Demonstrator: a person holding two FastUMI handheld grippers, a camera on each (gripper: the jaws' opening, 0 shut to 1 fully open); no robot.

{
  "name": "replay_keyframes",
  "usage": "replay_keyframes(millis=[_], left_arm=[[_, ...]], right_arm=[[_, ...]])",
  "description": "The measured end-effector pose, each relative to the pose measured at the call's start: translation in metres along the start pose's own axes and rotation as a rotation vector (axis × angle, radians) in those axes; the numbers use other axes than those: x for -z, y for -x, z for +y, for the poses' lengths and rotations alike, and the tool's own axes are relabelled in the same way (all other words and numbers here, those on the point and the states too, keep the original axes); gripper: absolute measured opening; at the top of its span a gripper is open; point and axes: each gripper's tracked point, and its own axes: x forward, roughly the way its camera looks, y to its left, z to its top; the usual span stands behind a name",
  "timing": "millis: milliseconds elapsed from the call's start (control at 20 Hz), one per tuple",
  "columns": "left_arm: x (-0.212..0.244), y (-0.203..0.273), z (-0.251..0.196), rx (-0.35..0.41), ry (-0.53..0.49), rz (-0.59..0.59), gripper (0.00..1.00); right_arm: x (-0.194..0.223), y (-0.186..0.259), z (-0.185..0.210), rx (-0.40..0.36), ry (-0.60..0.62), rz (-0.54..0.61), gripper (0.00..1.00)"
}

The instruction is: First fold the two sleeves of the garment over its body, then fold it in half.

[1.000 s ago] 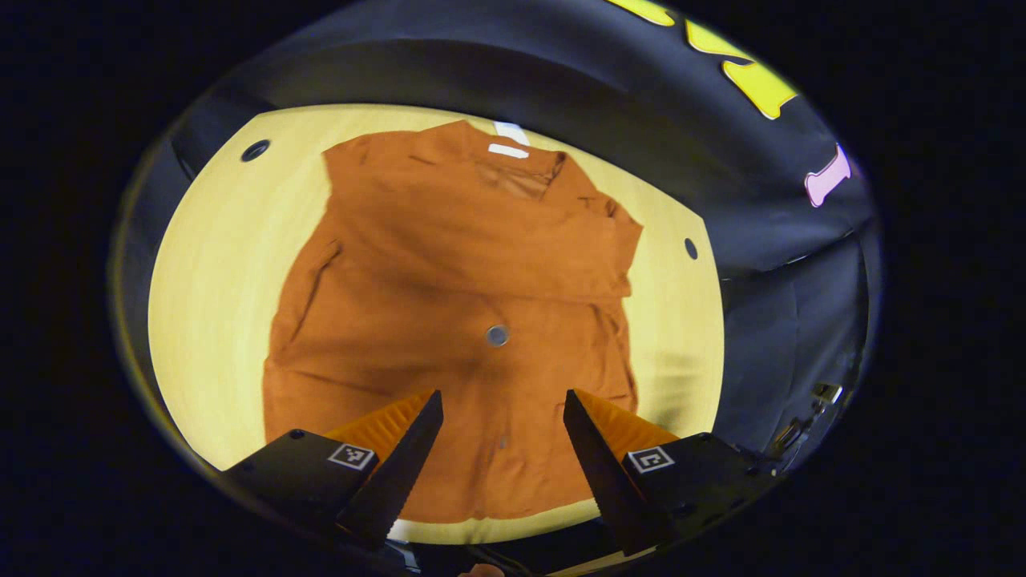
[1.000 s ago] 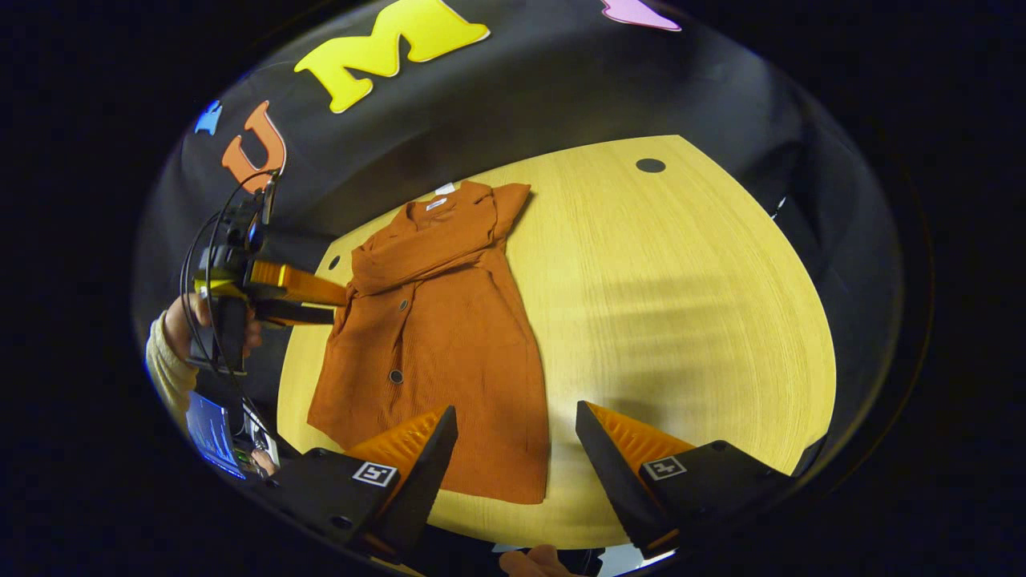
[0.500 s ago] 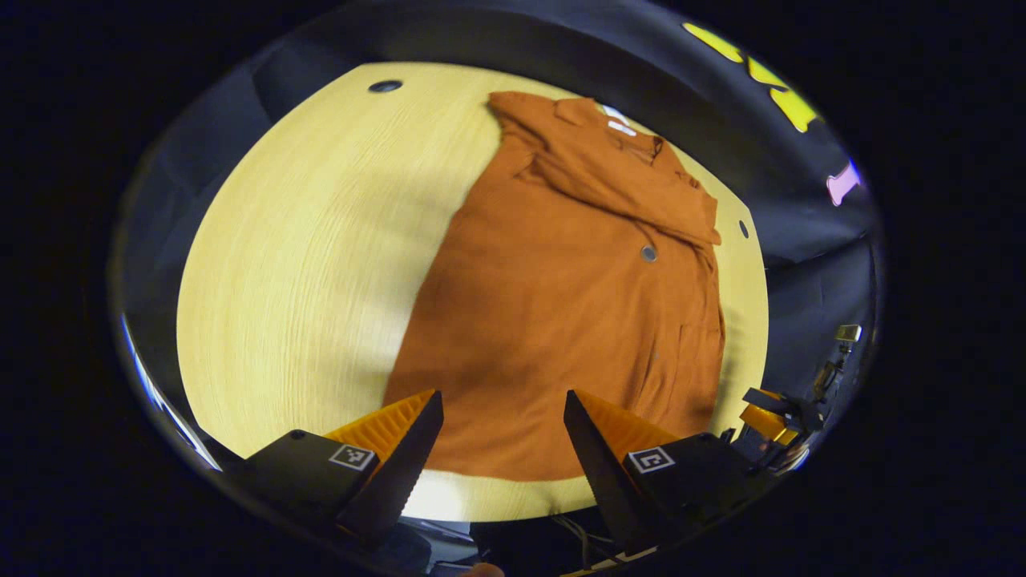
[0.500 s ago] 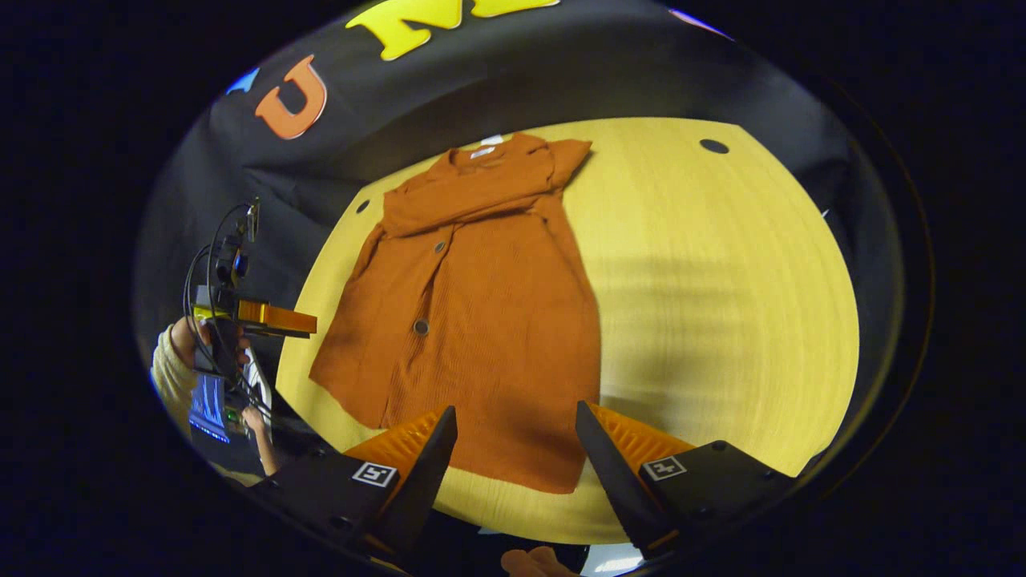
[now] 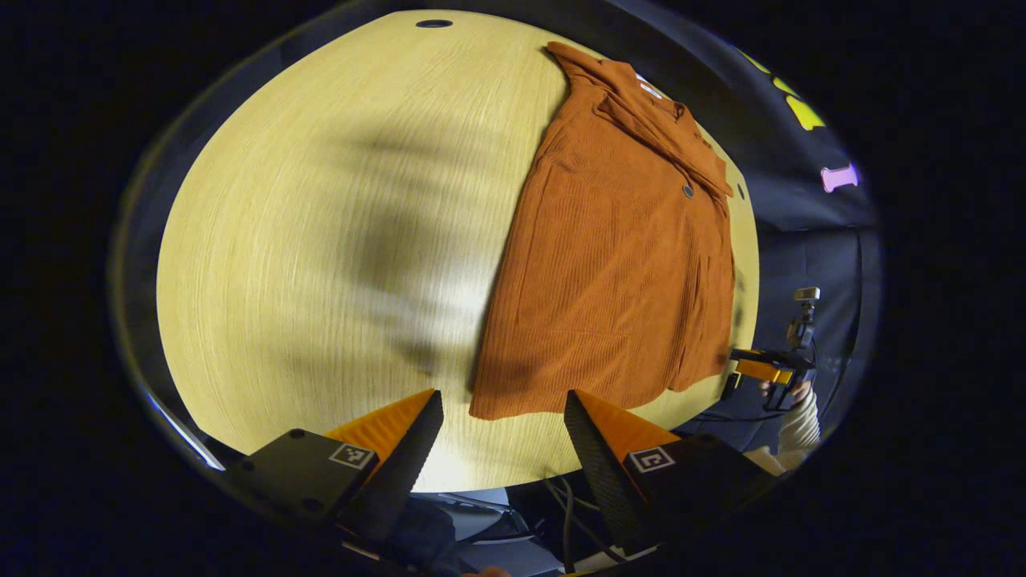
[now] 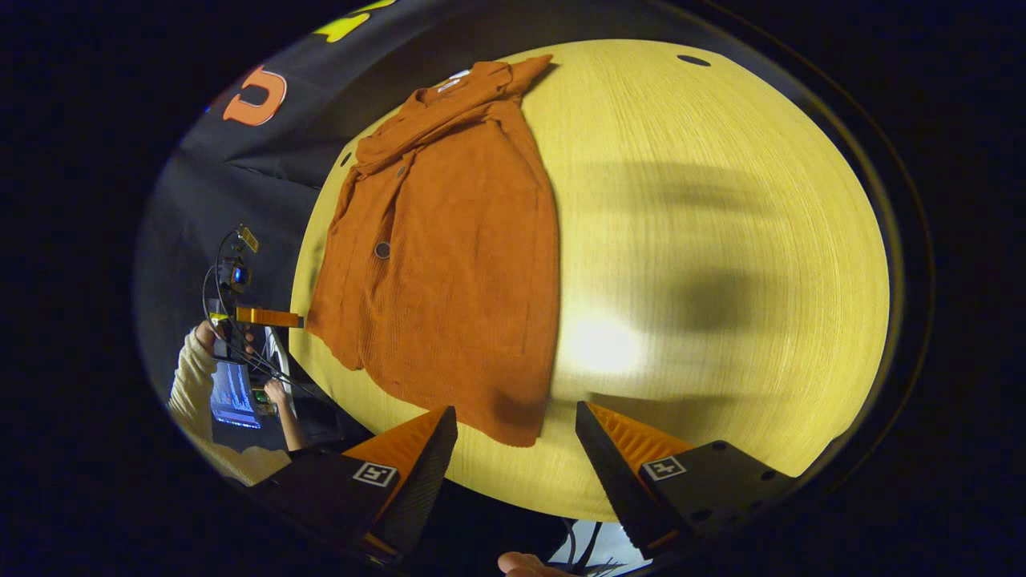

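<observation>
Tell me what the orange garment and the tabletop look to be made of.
Garment: soft ribbed knit fabric, matte; fine lengthwise ribs show and it lies limp with folds near the collar. Tabletop: pale wood or wood-look laminate; fine grain lines, with a light glare patch suggesting a smooth, slightly glossy finish.

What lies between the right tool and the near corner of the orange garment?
Only bare tabletop. In the right gripper view, the open right tool hangs just short of the garment, whose hem corner lies right ahead of its fingers.
</observation>
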Motion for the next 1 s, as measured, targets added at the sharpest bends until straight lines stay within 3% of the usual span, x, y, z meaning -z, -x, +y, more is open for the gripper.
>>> replay_keyframes(millis=[50,150,350,450,500,600,700,750,800,950,1000], left_arm=[[0.0,-0.004,-0.003,0.034,-0.002,0.008,0.99],[0.001,-0.006,-0.012,0.107,-0.011,0.029,0.99],[0.007,-0.013,-0.012,0.148,-0.08,0.081,0.99],[0.006,-0.014,-0.008,0.159,-0.116,0.102,0.99],[0.009,-0.014,-0.004,0.171,-0.115,0.105,0.93],[0.004,-0.015,-0.008,0.183,-0.086,0.112,0.92],[0.004,-0.016,-0.004,0.162,-0.089,0.125,0.91],[0.004,-0.017,-0.002,0.144,-0.084,0.131,0.96],[0.005,-0.018,-0.002,0.121,-0.081,0.139,0.82],[0.005,-0.023,0.005,0.026,-0.121,0.143,0.8],[0.008,-0.022,0.007,-0.005,-0.126,0.15,0.75]], right_arm=[[0.005,-0.001,-0.005,-0.011,-0.016,0.025,0.89],[0.011,-0.003,-0.005,-0.077,-0.044,0.061,0.95],[0.004,-0.011,0.003,-0.159,-0.128,0.079,0.94],[0.002,-0.017,0.013,-0.195,-0.159,0.093,0.89],[0.003,-0.02,0.019,-0.209,-0.168,0.103,0.89],[0.004,-0.026,0.027,-0.218,-0.143,0.119,0.87],[-0.002,-0.033,0.033,-0.222,-0.143,0.118,0.82],[-0.003,-0.035,0.034,-0.224,-0.147,0.119,0.78],[-0.002,-0.038,0.032,-0.209,-0.144,0.124,0.74],[0.0,-0.039,0.03,-0.194,-0.108,0.137,0.61],[-0.001,-0.041,0.03,-0.192,-0.108,0.139,0.61]])
